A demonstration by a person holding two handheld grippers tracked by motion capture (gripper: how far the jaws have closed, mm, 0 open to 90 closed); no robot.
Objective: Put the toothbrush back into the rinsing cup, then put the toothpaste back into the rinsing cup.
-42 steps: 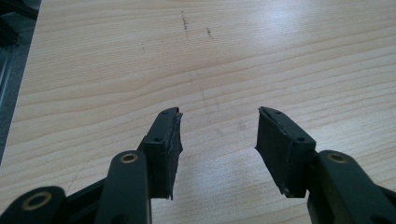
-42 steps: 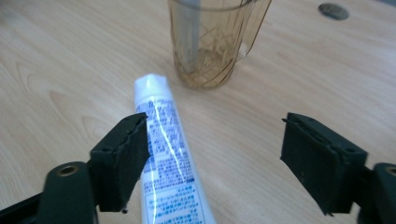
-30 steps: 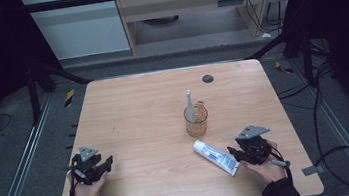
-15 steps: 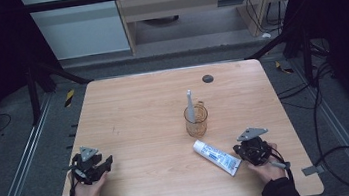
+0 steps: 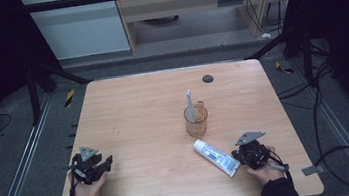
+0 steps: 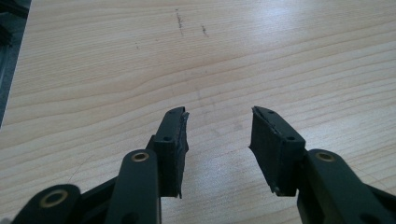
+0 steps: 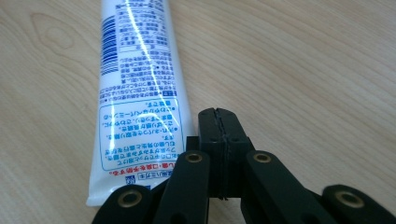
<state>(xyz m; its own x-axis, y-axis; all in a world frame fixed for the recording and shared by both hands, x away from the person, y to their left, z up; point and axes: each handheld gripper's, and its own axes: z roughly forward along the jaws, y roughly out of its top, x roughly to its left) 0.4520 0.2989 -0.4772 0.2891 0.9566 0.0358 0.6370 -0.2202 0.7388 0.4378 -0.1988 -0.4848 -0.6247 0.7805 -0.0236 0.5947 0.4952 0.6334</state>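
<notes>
A white and blue toothpaste tube (image 5: 216,157) (image 7: 140,93) lies flat on the wooden table (image 5: 138,107), near the front right. My right gripper (image 5: 238,157) (image 7: 217,112) rests beside the tube's flat end, jaws shut pad to pad with nothing between them. The tube lies just left of the jaws in the right gripper view. Behind the tube stands a clear amber glass cup (image 5: 196,120) with a white toothbrush (image 5: 190,103) upright in it. My left gripper (image 5: 105,165) (image 6: 219,116) sits at the front left, open over bare wood.
A small black round cap (image 5: 207,78) is set in the table near its far edge. Metal rails run along both sides of the table, and cables lie on the floor at the right. The person's hands hold both grippers close to the front edge.
The right gripper's jaws have closed and the gripper has drawn slightly back toward the front edge. The tube, the cup and the left gripper have stayed where they were.
</notes>
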